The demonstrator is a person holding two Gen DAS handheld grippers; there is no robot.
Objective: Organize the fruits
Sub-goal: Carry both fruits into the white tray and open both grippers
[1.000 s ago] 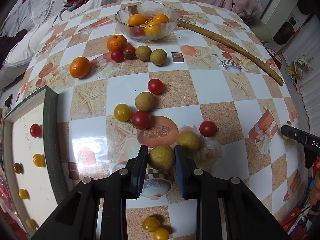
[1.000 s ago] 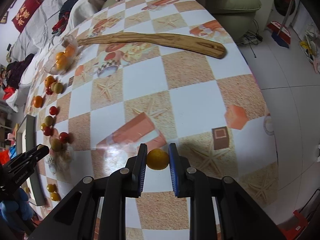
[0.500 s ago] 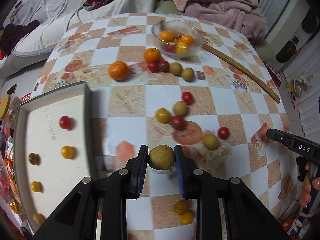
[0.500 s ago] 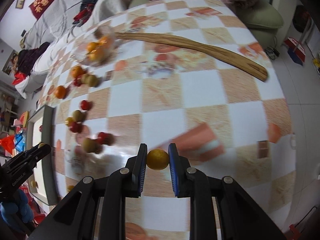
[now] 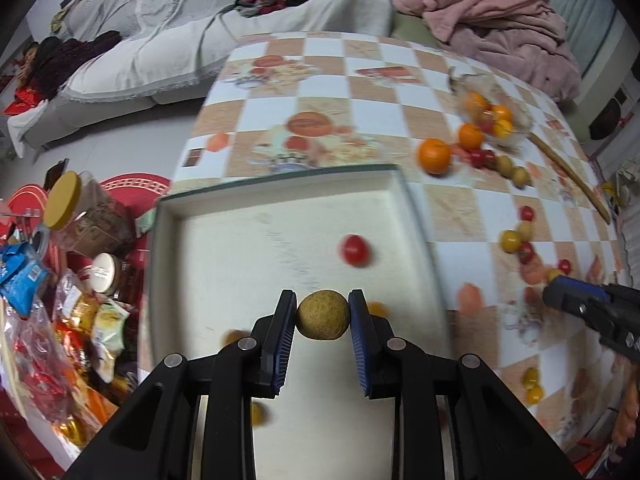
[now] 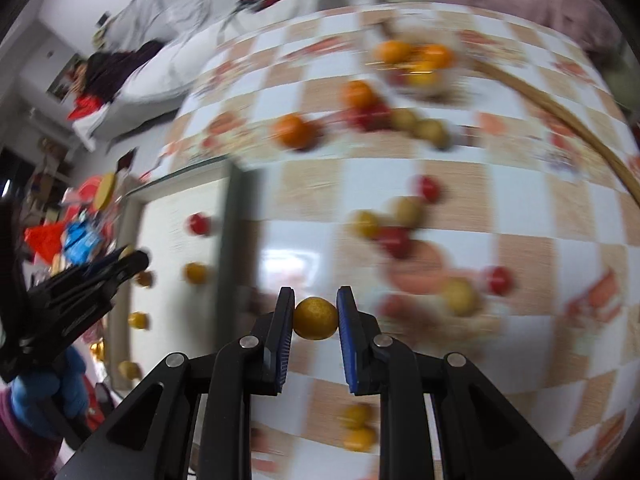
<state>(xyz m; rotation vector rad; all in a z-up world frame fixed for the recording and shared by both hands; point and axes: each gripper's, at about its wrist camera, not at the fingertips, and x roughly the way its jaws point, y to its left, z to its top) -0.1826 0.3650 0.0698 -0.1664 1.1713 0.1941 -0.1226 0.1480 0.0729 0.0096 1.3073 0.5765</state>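
Note:
My left gripper [image 5: 322, 318] is shut on a brown round fruit [image 5: 323, 314] and holds it above the white tray [image 5: 256, 208]. A red cherry tomato [image 5: 355, 250] and a few small yellow fruits lie in the tray. My right gripper [image 6: 316, 318] is shut on a small yellow fruit [image 6: 316, 317] above the checkered table, just right of the tray's edge [image 6: 236, 216]. Several loose fruits lie scattered on the table, among them an orange [image 5: 434, 155]. A glass bowl [image 5: 493, 118] holds more fruit at the far side.
A long wooden stick [image 5: 572, 176] lies at the table's far right. Jars [image 5: 80, 216] and snack packets [image 5: 24, 284] crowd the floor left of the tray. A sofa [image 5: 168, 32] with a pink blanket [image 5: 500, 12] stands behind. The left gripper shows in the right wrist view [image 6: 124, 262].
Both grippers have swung left with their fruits. The left one lifted the brown fruit off the table and now hangs over the tray; the right one came from the table's right side.

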